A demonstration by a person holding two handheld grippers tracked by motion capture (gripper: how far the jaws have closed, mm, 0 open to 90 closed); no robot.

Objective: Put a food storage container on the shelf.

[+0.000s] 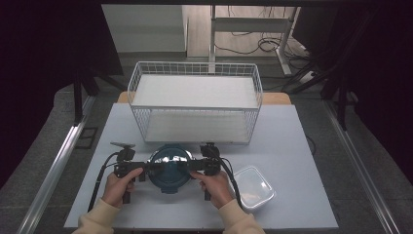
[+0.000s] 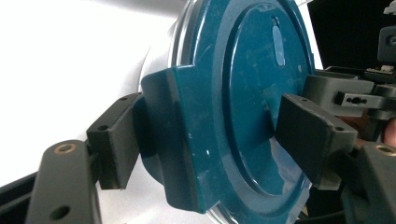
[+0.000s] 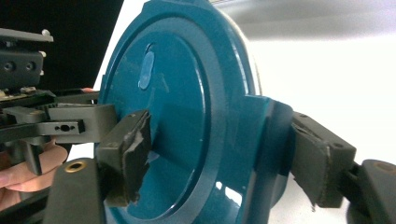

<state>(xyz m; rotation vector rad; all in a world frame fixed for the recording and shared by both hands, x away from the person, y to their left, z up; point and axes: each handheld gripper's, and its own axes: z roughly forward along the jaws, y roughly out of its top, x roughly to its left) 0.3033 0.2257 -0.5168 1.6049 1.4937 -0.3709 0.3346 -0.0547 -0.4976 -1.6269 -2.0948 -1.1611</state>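
A round container with a teal lid (image 1: pixel 169 170) sits on the pale table near the front, between the person's two hands. My left gripper (image 1: pixel 152 169) is shut on the lid's left latch tab, and my right gripper (image 1: pixel 187 167) is shut on the right tab. In the left gripper view the jaws of my left gripper (image 2: pixel 212 140) clamp the tab and the top of the lid (image 2: pixel 243 84), with the right gripper (image 2: pixel 355 98) behind. In the right gripper view my right gripper (image 3: pixel 224 158) pinches the opposite tab of the lid (image 3: pixel 177 93), and the left gripper (image 3: pixel 60 123) shows beyond.
A white wire basket (image 1: pixel 195 105) stands just behind the container, across the middle of the table. A clear plastic box (image 1: pixel 252 187) lies at the front right, beside the right hand. Cables trail from both grippers toward the front edge.
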